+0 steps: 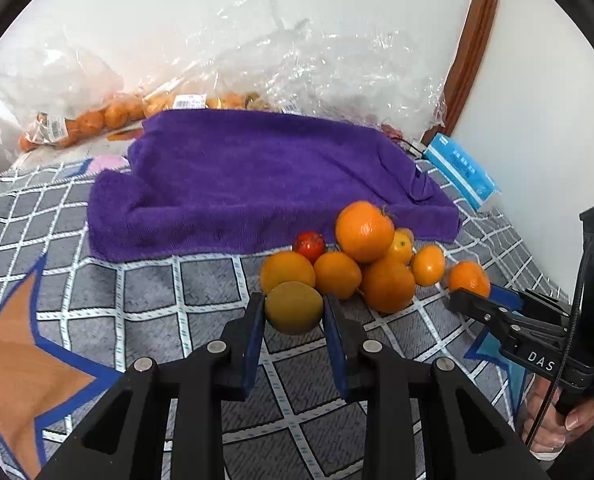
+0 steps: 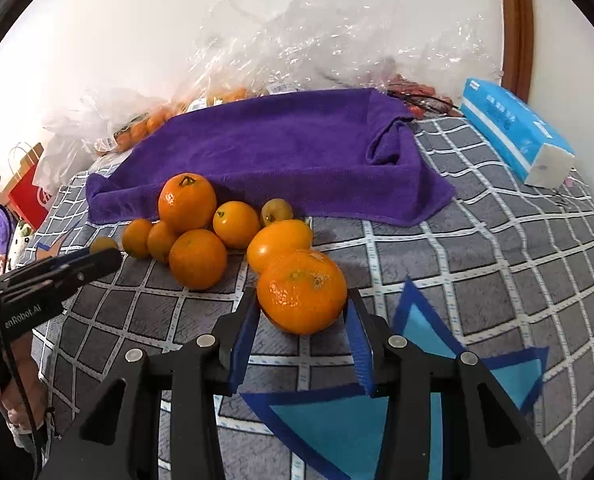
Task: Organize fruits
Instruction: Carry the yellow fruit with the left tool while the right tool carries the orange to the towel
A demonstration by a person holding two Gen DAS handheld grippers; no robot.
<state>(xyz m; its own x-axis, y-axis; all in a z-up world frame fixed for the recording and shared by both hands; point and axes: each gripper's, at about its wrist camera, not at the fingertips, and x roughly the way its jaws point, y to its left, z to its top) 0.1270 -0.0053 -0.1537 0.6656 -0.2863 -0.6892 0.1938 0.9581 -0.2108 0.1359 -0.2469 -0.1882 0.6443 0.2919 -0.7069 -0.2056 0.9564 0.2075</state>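
Note:
A pile of oranges point(image 1: 364, 232) and one small red fruit point(image 1: 309, 245) lies on the checked cloth in front of a purple towel point(image 1: 257, 184). My left gripper point(image 1: 294, 312) is shut on a yellow-green fruit point(image 1: 294, 307) at the pile's near left edge. My right gripper point(image 2: 301, 312) is shut on an orange mandarin point(image 2: 301, 292) at the pile's right end. In the right wrist view the pile point(image 2: 187, 202) sits left of the held mandarin, with the towel point(image 2: 281, 148) behind. The right gripper also shows in the left wrist view point(image 1: 473, 296), and the left one in the right wrist view point(image 2: 93, 258).
Clear plastic bags point(image 1: 109, 116) holding more oranges lie behind the towel against the white wall. A blue tissue pack point(image 2: 517, 132) lies at the right. A red paper bag point(image 2: 27, 190) stands at far left. A wooden frame point(image 1: 473, 40) rises at the back right.

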